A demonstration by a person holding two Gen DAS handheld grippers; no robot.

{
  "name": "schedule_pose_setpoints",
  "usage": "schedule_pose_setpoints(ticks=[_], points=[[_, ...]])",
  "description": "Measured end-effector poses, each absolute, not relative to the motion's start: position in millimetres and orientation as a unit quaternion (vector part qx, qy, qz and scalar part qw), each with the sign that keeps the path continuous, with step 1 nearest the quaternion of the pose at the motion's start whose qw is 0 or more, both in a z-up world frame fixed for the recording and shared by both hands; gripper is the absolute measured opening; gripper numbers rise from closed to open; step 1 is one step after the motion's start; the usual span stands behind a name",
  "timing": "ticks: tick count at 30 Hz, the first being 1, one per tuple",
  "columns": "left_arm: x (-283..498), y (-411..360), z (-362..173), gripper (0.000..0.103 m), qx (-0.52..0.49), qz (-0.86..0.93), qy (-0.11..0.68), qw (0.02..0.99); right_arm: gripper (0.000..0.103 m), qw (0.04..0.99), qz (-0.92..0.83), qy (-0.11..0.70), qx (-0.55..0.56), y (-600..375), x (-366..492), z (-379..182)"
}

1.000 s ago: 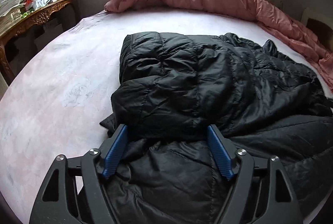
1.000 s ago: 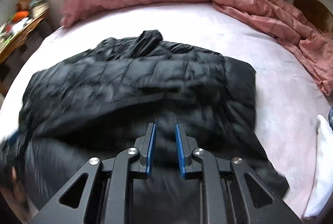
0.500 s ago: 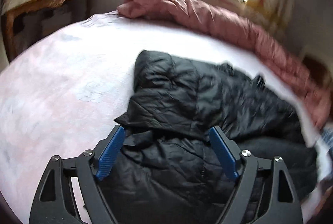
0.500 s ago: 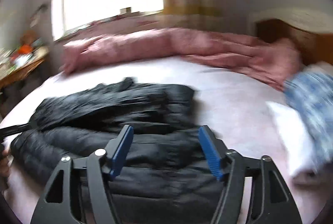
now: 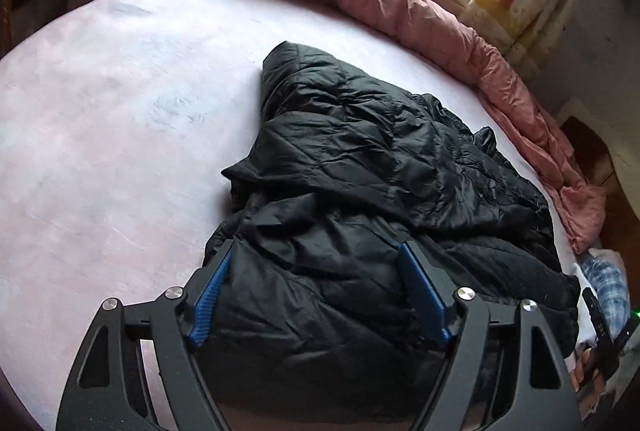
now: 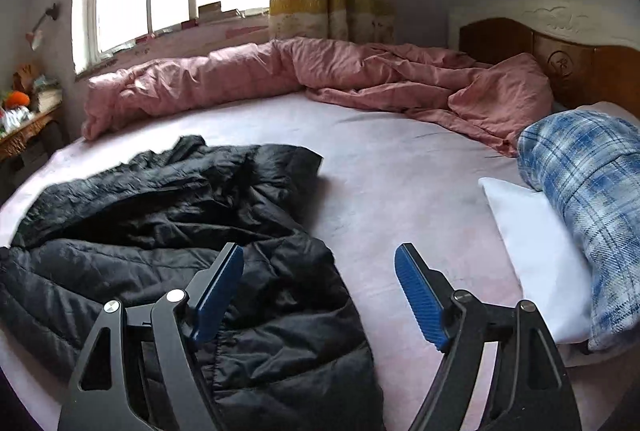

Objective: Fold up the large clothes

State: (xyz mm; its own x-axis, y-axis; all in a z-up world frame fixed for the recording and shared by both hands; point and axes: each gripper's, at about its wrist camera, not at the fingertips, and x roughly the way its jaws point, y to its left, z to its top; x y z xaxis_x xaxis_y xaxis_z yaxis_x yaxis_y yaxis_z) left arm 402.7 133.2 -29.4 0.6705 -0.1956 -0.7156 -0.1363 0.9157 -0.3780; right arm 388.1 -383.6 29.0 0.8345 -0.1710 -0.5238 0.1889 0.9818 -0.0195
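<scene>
A black quilted puffer jacket lies partly folded on the pale pink bed sheet. It also shows in the right wrist view, at the left. My left gripper is open, just above the jacket's near edge, with nothing between its blue pads. My right gripper is open and empty over the jacket's right edge; its left finger is over the jacket and its right finger over the bare sheet.
A crumpled pink duvet runs along the far side of the bed under the window. A blue plaid pillow and a white pillow lie at the right by the wooden headboard. A cluttered side table stands at the left.
My right gripper has opened and let go of the jacket, then lifted and swung to the right. My left gripper stayed open and its view turned to the right.
</scene>
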Motion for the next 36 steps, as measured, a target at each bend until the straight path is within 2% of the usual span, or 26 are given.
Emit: schedule_pose_setpoints(ticks=[1, 2, 3, 5, 11, 16, 18, 22, 26, 29, 33, 36], points=[[402, 130, -27, 0.072, -0.193, -0.013, 0.403, 0.894, 0.080, 0.956, -0.098, 0.275, 0.015, -383, 389, 26], [401, 127, -25, 0.052, -0.185, -0.014, 0.401, 0.897, 0.080, 0.955, -0.100, 0.279, 0.016, -384, 391, 24], [402, 123, -24, 0.026, -0.176, -0.017, 0.400, 0.899, 0.080, 0.954, -0.101, 0.283, 0.019, -385, 392, 22], [401, 118, -23, 0.006, -0.159, -0.011, 0.398, 0.903, 0.080, 0.952, -0.101, 0.288, 0.027, -388, 393, 21], [370, 100, 18, 0.004, -0.105, -0.047, 0.303, 0.946, 0.080, 0.947, -0.092, 0.301, 0.058, -402, 399, 16], [320, 97, 55, 0.003, -0.104, -0.161, 0.140, 0.971, 0.080, 0.942, -0.076, 0.317, 0.078, -406, 406, 10], [307, 97, 61, 0.003, -0.095, -0.173, 0.099, 0.975, 0.080, 0.942, -0.074, 0.320, 0.071, -403, 407, 8], [328, 104, 54, 0.003, -0.092, -0.108, 0.153, 0.978, 0.080, 0.942, -0.072, 0.324, 0.055, -395, 408, 5], [380, 107, 19, 0.005, -0.032, 0.038, 0.311, 0.949, 0.080, 0.938, -0.070, 0.333, 0.061, -397, 411, 2], [412, 125, -18, 0.006, -0.091, 0.038, 0.409, 0.907, 0.080, 0.935, -0.063, 0.341, 0.068, -399, 413, -1], [423, 118, -41, 0.012, -0.025, 0.092, 0.433, 0.896, 0.080, 0.937, -0.065, 0.337, 0.062, -396, 412, 0], [420, 113, -40, 0.011, -0.022, 0.094, 0.421, 0.902, 0.080, 0.939, -0.068, 0.331, 0.060, -397, 411, 2]])
